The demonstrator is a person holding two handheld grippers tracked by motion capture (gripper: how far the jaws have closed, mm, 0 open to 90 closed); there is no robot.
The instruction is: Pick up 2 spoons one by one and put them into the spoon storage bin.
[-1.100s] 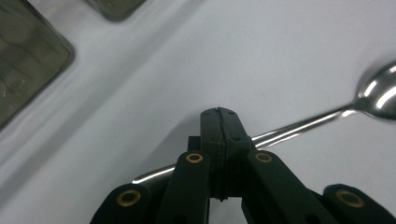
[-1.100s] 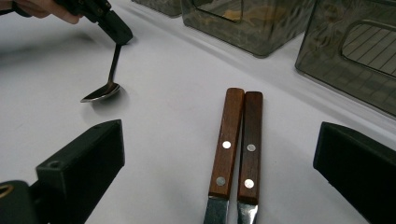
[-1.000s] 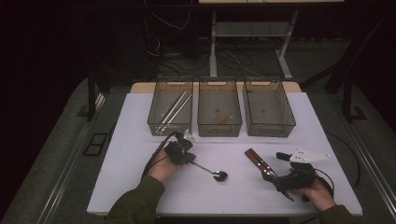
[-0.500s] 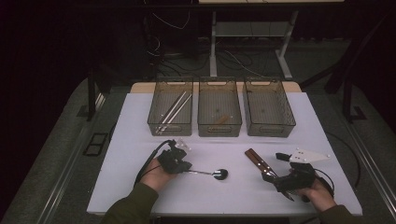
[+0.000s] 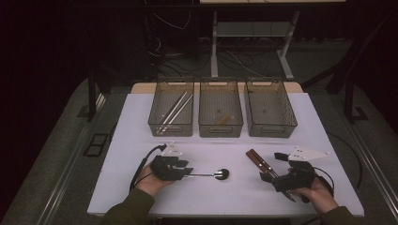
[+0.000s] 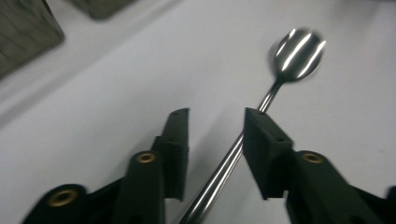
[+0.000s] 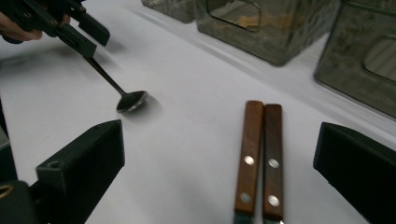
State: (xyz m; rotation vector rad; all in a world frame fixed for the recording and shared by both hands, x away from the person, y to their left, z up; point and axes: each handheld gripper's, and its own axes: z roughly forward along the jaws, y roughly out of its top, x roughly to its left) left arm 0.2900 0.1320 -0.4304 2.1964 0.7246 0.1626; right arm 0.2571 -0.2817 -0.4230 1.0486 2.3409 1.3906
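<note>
Three wire bins [image 5: 219, 112] line the far side of the white tabletop [image 5: 141, 122]. Two wooden-handled knives [image 7: 259, 158] lie side by side between the wide-open right tongs [image 7: 219, 158]. Left tongs [image 6: 217, 135] have just been opening; the spoon [image 6: 280, 79] lies on the tabletop, handle loose between them.

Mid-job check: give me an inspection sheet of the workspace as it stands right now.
Surface: white table, flat, unmarked.
Job's things: spoon lies on the table, handle between the left jaws; two wooden-handled knives lie side by side.
Clutter: three bins in a row at the back.
Grippers: left hand-held gripper open, jaws just opened; right hand-held gripper open over the knives.
Cables: cable trails from the left one.
Surroundings: dark floor, table legs.
</note>
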